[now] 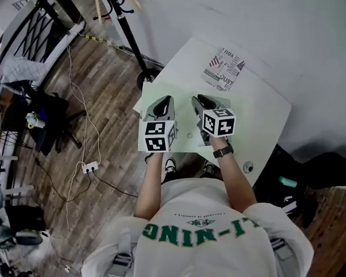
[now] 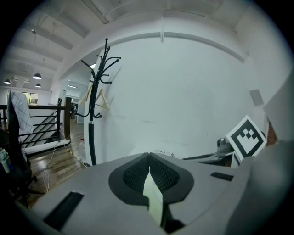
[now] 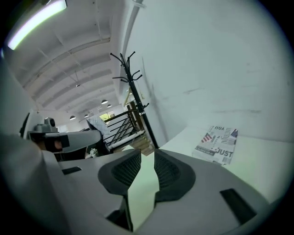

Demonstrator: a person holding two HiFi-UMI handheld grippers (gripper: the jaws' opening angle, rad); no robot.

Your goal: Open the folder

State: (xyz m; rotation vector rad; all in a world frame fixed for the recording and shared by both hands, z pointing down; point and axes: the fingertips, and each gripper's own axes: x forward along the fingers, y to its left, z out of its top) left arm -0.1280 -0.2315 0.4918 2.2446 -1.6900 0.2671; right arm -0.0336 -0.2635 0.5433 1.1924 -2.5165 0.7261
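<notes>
Hard to see: the folder is pale green on a white table, so its edges barely show. Both grippers hang over its middle, seen from the head view.
Folder: lies flat on the table, directly under both grippers. It shows through the jaw gaps in the left gripper view and the right gripper view.
In folder: can't tell, no contents visible.
L gripper: jaws closed tip to tip, nothing pinched. Over the folder's left part; can't tell if it's touching.
R gripper: jaws a narrow way apart, nothing between them, only the folder seen below.
Printed sheet: on the table's far side near the wall, apart from the grippers. Also shows in the R view.
Surface: white table, far edge against the white wall.
Room: wood floor. A black coat stand is just beside the table's far-left corner. Cables and a power strip lie on the floor, with a black railing further left.
Right of table: dark gear on the floor, too dim to name.
</notes>
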